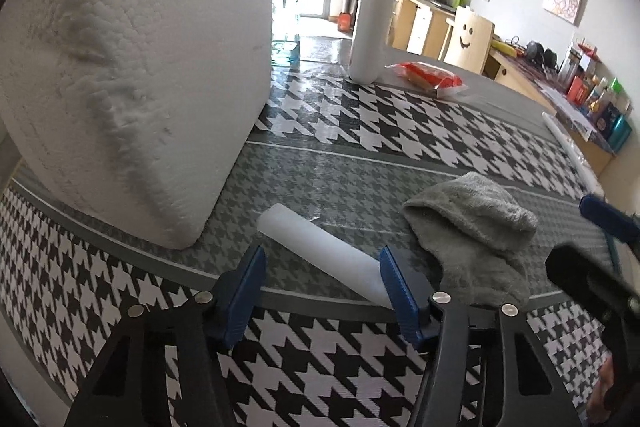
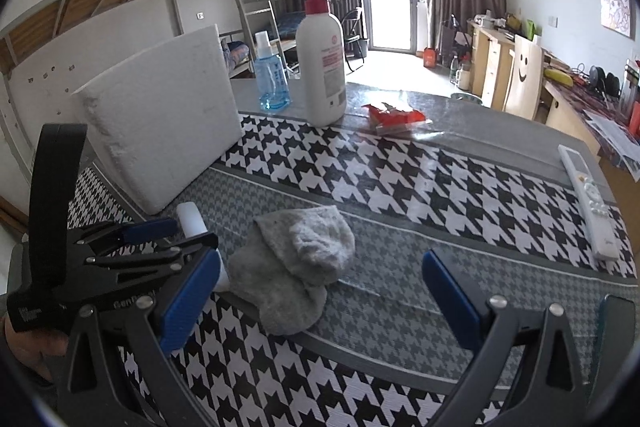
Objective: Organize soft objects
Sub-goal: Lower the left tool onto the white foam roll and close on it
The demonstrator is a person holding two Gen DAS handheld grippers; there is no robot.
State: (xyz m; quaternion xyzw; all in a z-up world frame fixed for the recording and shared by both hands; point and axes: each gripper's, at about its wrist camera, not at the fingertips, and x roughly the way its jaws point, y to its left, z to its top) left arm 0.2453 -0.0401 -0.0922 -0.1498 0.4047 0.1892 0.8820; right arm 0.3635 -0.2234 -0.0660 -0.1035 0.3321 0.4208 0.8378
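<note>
While the left hand-held gripper point(image 1: 322, 291) sits low over the houndstooth worktop point(image 1: 360, 131), its blue pads straddle the near end of a white foam cylinder point(image 1: 320, 251). Right pad looks to be touching the cylinder's end; left pad point(image 1: 244, 291) stands clear of it, gap visible. So jaws partly spread, not pinching. Cylinder lies flat, angled from near-right to far-left, far end pointing at the white foam block point(image 1: 132, 67).

Foam block stands tilted on the worktop at the left, near edge close to the cylinder but apart from it.

Grey sock point(image 2: 296, 263) lies crumpled just right of the cylinder, folded over itself; whether it touches the cylinder's near end cannot be told. In the right wrist view it sits centre, between and beyond the two right pads.

Right hand-held gripper point(image 2: 320, 299) is spread wide, nothing between the pads, hovering near side of the sock.

Far side: white pump bottle with red pump point(image 2: 322, 67) upright, blue spray bottle point(image 2: 272, 79) just left of it, red snack packet point(image 2: 394, 117) flat to its right. White remote point(image 2: 588, 203) lies at the right edge of the worktop, well apart from the soft things.
</note>
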